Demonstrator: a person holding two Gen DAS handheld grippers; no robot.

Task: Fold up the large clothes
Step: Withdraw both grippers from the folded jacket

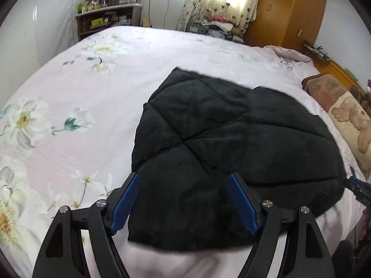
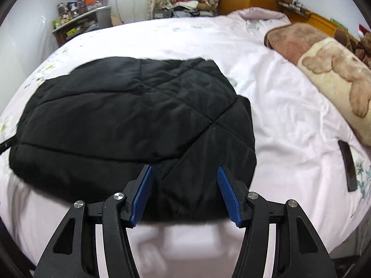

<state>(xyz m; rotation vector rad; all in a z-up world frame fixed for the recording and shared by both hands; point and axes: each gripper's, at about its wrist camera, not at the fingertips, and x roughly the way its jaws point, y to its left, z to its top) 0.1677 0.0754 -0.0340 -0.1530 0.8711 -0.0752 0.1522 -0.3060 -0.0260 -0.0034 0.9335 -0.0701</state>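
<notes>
A black quilted jacket lies folded into a compact bundle on the bed; it also shows in the right wrist view. My left gripper is open, its blue pads spread over the jacket's near left edge, holding nothing. My right gripper is open over the jacket's near right corner, also empty. The tip of the right gripper shows at the right edge of the left wrist view.
The bed has a pale pink floral sheet. A brown and cream teddy-bear blanket lies at the right. A dark flat remote-like object lies on the sheet at the right. Shelves and a wooden wardrobe stand behind.
</notes>
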